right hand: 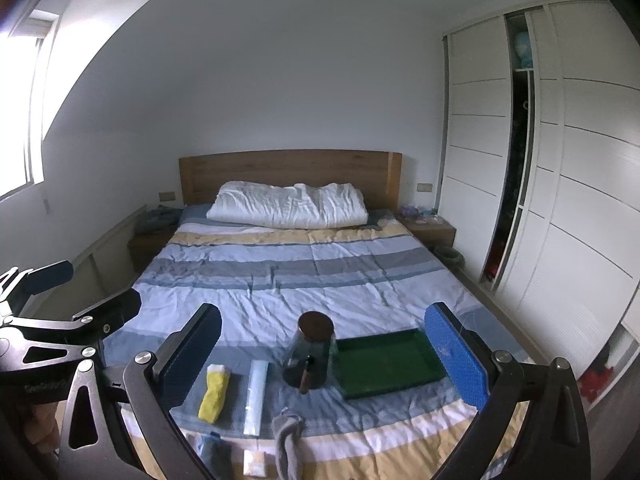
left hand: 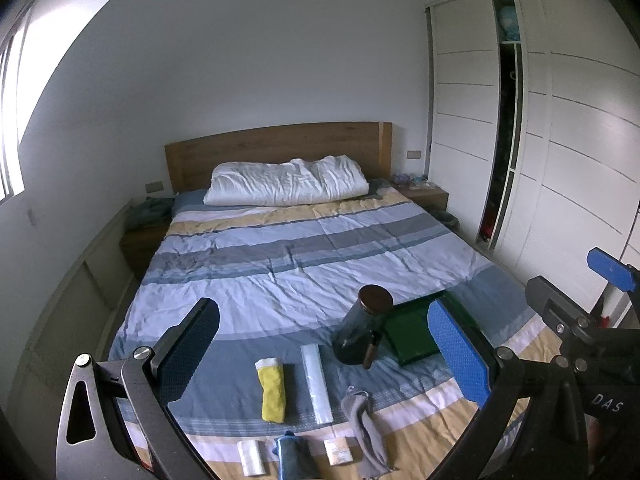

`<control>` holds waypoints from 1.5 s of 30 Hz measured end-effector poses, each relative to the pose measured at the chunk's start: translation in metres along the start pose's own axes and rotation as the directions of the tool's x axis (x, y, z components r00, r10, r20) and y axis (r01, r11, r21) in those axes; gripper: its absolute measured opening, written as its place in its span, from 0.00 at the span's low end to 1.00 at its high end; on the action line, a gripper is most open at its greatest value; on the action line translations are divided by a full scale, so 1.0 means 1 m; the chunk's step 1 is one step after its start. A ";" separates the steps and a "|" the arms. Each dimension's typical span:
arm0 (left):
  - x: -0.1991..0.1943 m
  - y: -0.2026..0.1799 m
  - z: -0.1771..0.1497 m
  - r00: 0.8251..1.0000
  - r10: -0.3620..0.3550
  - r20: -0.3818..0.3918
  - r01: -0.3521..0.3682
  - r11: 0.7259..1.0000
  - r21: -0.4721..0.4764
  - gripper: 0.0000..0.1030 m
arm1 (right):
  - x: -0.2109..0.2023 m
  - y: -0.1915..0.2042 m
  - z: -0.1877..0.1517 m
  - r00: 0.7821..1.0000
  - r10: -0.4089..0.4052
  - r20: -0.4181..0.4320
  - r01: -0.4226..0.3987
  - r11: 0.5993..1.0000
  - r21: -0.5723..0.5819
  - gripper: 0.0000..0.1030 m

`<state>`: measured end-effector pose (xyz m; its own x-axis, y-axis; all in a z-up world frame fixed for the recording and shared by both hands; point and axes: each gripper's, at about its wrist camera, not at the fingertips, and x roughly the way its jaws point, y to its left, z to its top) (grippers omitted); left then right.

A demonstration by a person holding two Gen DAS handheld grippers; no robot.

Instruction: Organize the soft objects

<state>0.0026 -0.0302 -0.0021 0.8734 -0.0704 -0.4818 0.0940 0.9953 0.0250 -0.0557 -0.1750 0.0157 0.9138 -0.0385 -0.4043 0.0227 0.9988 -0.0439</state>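
Observation:
Near the foot of the bed lie a yellow rolled cloth (left hand: 272, 394) (right hand: 215, 393), a clear plastic roll (left hand: 317, 383) (right hand: 256, 397), a grey sock (left hand: 367, 428) (right hand: 287, 442), a blue-grey rolled item (left hand: 289, 456) (right hand: 211, 453), a white packet (left hand: 251, 457) and a small tan packet (left hand: 338, 451) (right hand: 255, 462). A dark glass jar (left hand: 362, 326) (right hand: 310, 350) stands beside a green tray (left hand: 414, 330) (right hand: 386, 360). My left gripper (left hand: 320, 354) and right gripper (right hand: 324, 356) hover open and empty above the items. The left gripper also shows in the right wrist view (right hand: 96, 292).
The striped duvet (left hand: 304, 248) covers the bed, with a white pillow (left hand: 286, 180) at the wooden headboard. Nightstands (left hand: 424, 194) flank the bed. A white sliding wardrobe (left hand: 560, 140) stands on the right, partly open. A window is on the left wall.

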 end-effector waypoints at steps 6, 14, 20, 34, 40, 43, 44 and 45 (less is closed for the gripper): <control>0.003 -0.004 -0.002 1.000 0.017 0.014 -0.017 0.999 0.032 0.99 | -0.001 -0.002 0.001 1.000 -0.001 0.000 0.001 1.000 0.004 1.00; 0.007 0.000 -0.003 0.999 0.026 0.025 -0.026 0.999 0.024 0.99 | 0.002 -0.004 0.003 1.000 0.015 0.001 -0.015 1.000 -0.006 1.00; 0.013 0.007 -0.004 0.997 0.048 -0.052 -0.047 0.998 0.032 0.99 | 0.007 -0.006 0.005 0.999 0.032 0.002 -0.032 0.999 -0.014 1.00; 0.013 0.013 -0.003 0.997 0.058 -0.060 -0.056 0.998 0.034 0.99 | 0.013 -0.005 0.008 0.999 0.046 -0.004 -0.046 0.999 -0.027 1.00; 0.012 0.009 -0.002 0.997 0.055 -0.055 -0.053 0.998 0.030 0.99 | 0.013 -0.005 0.007 0.999 0.045 -0.003 -0.045 0.999 -0.029 1.00; 0.012 0.009 -0.003 0.996 0.061 -0.062 -0.058 0.998 0.037 0.99 | 0.013 -0.005 0.007 0.999 0.046 -0.004 -0.047 0.998 -0.029 1.00; 0.012 0.009 -0.004 0.996 0.063 -0.062 -0.060 0.997 0.040 0.99 | 0.013 -0.005 0.007 0.999 0.047 -0.004 -0.047 0.998 -0.029 1.00; 0.011 0.008 -0.004 0.996 0.064 -0.061 -0.061 0.997 0.042 0.99 | 0.013 -0.005 0.006 0.999 0.047 -0.003 -0.047 0.999 -0.029 1.00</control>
<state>0.0112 -0.0223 -0.0109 0.8468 -0.0027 -0.5319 0.0602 0.9941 0.0908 -0.0409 -0.1799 0.0163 0.9125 0.0079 -0.4089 -0.0315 0.9982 -0.0512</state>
